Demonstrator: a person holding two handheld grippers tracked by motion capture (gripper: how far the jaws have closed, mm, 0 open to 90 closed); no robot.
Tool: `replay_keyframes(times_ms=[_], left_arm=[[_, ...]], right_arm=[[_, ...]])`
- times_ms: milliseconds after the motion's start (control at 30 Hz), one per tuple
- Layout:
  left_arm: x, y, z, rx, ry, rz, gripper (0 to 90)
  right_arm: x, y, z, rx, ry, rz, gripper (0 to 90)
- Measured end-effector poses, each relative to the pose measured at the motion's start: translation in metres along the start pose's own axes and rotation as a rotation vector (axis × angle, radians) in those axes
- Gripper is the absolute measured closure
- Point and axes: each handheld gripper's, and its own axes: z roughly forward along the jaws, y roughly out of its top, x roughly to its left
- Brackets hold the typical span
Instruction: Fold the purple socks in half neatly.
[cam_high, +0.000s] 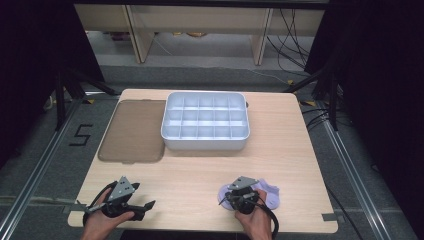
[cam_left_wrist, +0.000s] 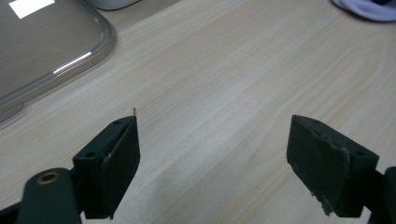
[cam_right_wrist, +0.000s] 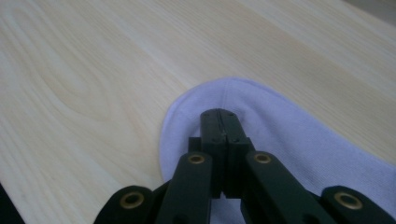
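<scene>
The wooden counter (cam_high: 280, 150) carries everything, its pale grain running across all three views. At the far middle stands a white tray (cam_high: 205, 143) split into small compartments by a grid of walls. Just left of it, touching or nearly so, lies a flat, smoke-tinted clear lid (cam_high: 132, 131); in the left gripper view its rounded corner (cam_left_wrist: 56, 46) sits at the far left.

At the near right edge lies a pale lilac cloth (cam_high: 268, 196), soft and rounded at its left end, well apart from the tray. In the right gripper view it spreads under and beyond the jaws (cam_right_wrist: 289, 135), with bare wood to its left and far side.

The right claw (cam_high: 231, 198) sits over the left end of the cloth, held from below by the person's right hand (cam_high: 256, 222). Its jaws are pressed together, tip against tip; whether a fold of the cloth is caught between them I cannot tell.

The left claw (cam_high: 149, 204) hovers at the near left corner, in the person's left hand (cam_high: 102, 220), pointing right. Its jaws stand spread wide over bare wood, with nothing between them.
</scene>
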Motion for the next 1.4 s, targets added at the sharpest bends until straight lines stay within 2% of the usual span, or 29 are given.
replay_keyframes(times_ms=[67, 100, 133, 167, 233, 267, 300, 333, 367, 400, 433, 467, 600, 767, 833, 867, 900, 933, 967, 1033, 1067, 1100, 1133, 1167, 1200, 1233, 1300, 1367, 1400], left_arm=[[0.0, 0.0, 0.0, 0.0, -0.002, 0.013, 16.7], [-0.001, 0.0, 0.001, -0.011, -0.005, -0.006, 16.7], [-0.002, 0.0, 0.001, 0.002, -0.016, -0.003, 16.7], [-0.003, 0.0, 0.003, -0.016, -0.011, -0.009, 16.7], [-0.004, 0.0, 0.003, -0.003, -0.019, 0.026, 16.7], [-0.005, 0.001, 0.003, -0.003, -0.015, 0.023, 16.8], [-0.004, 0.001, 0.003, 0.005, -0.021, 0.034, 16.8], [-0.005, 0.001, 0.003, 0.003, -0.018, 0.026, 16.8], [-0.007, 0.0, 0.004, 0.004, -0.023, 0.009, 16.9], [-0.007, 0.001, 0.004, 0.001, -0.024, 0.015, 17.0], [-0.005, 0.001, 0.004, 0.012, -0.024, 0.04, 17.1], [-0.006, 0.001, 0.005, 0.012, -0.015, 0.028, 17.3], [-0.006, 0.001, 0.004, 0.008, -0.018, 0.045, 17.5], [-0.007, 0.0, 0.005, 0.005, -0.026, 0.031, 17.5], [-0.006, 0.001, 0.005, 0.008, -0.025, 0.057, 17.6], [-0.007, 0.001, 0.005, 0.01, -0.016, 0.032, 17.8], [-0.007, 0.001, 0.005, 0.008, -0.021, 0.027, 17.8], [-0.006, 0.002, 0.004, 0.014, -0.026, 0.058, 17.8], [-0.006, 0.002, 0.005, 0.013, -0.022, 0.056, 17.8], [-0.007, 0.002, 0.006, 0.011, -0.023, 0.054, 17.8], [-0.009, 0.003, 0.008, 0.003, -0.031, 0.029, 17.8], [-0.009, 0.003, 0.008, 0.003, -0.031, 0.029, 17.8], [-0.009, 0.005, 0.011, 0.017, -0.033, 0.042, 17.7], [-0.01, 0.005, 0.012, 0.017, -0.032, 0.051, 17.8], [-0.01, 0.006, 0.014, 0.026, -0.039, 0.074, 17.7], [-0.011, 0.006, 0.015, 0.027, -0.037, 0.068, 17.7], [-0.013, 0.005, 0.015, 0.027, -0.05, 0.052, 17.7], [-0.013, 0.005, 0.017, 0.02, -0.031, 0.05, 17.1], [-0.012, 0.006, 0.016, 0.021, -0.056, 0.043, 17.0]], right_arm=[[0.007, 0.003, 0.005, -0.006, 0.009, -0.009, 90.0], [0.01, 0.006, 0.006, 0.009, 0.023, -0.02, 90.0], [0.013, 0.007, 0.007, 0.003, 0.024, -0.023, 90.0], [0.018, 0.009, 0.01, -0.005, 0.032, -0.018, 90.0], [0.021, 0.013, 0.014, -0.014, 0.028, -0.061, 90.0], [0.024, 0.015, 0.016, -0.017, 0.042, -0.076, 90.0], [0.027, 0.017, 0.018, -0.014, 0.054, -0.073, 90.0], [0.029, 0.018, 0.021, -0.037, 0.044, -0.077, 90.0], [0.031, 0.02, 0.021, -0.025, 0.061, -0.084, 90.0], [0.035, 0.021, 0.023, -0.024, 0.064, -0.074, 90.0], [0.037, 0.023, 0.025, -0.032, 0.066, -0.088, 90.0], [0.04, 0.025, 0.027, -0.032, 0.065, -0.089, 90.0], [0.051, 0.032, 0.036, -0.046, 0.092, -0.102, 90.0], [0.061, 0.039, 0.044, -0.061, 0.107, -0.109, 90.0], [0.062, 0.041, 0.045, -0.055, 0.105, -0.106, 90.0], [0.062, 0.041, 0.046, -0.056, 0.11, -0.105, 90.0], [0.063, 0.042, 0.047, -0.06, 0.105, -0.104, 90.0], [0.064, 0.042, 0.048, -0.07, 0.115, -0.102, 90.0], [0.064, 0.043, 0.049, -0.068, 0.119, -0.132, 90.0], [0.066, 0.044, 0.051, -0.081, 0.132, -0.125, 90.0], [0.066, 0.045, 0.051, -0.078, 0.12, -0.152, 90.0], [0.068, 0.045, 0.051, -0.072, 0.118, -0.136, 90.0], [0.068, 0.045, 0.052, -0.078, 0.117, -0.162, 90.0], [0.07, 0.045, 0.052, -0.088, 0.128, -0.137, 88.8], [0.068, 0.046, 0.051, -0.079, 0.13, -0.149, 87.6], [0.067, 0.045, 0.049, -0.087, 0.135, -0.122, 87.3], [0.065, 0.047, 0.044, -0.104, 0.137, -0.105, 87.7], [0.059, 0.049, 0.037, -0.125, 0.132, -0.106, 89.1], [0.056, 0.05, 0.031, -0.119, 0.129, -0.105, 89.4]])
